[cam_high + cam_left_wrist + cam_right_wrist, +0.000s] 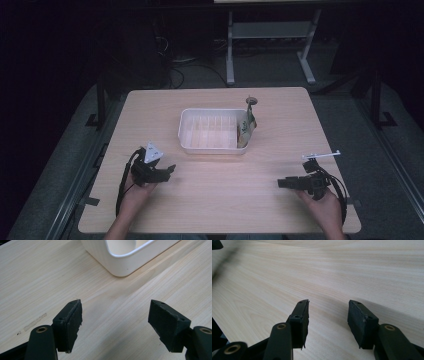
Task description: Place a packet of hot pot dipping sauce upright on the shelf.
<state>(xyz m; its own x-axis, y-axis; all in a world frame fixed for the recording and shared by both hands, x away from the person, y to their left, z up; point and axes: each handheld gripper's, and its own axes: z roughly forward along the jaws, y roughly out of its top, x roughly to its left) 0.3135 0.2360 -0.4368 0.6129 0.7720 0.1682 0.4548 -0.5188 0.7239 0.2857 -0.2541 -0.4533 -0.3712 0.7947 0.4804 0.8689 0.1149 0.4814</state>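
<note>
White tray point(186, 131) holds a packet point(245, 129).

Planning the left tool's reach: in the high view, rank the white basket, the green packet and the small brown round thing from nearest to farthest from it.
From the left tool:
1. White basket, just ahead, centre table.
2. Green packet, at the basket's right end.
3. Brown round thing, behind the basket, far side.
</note>
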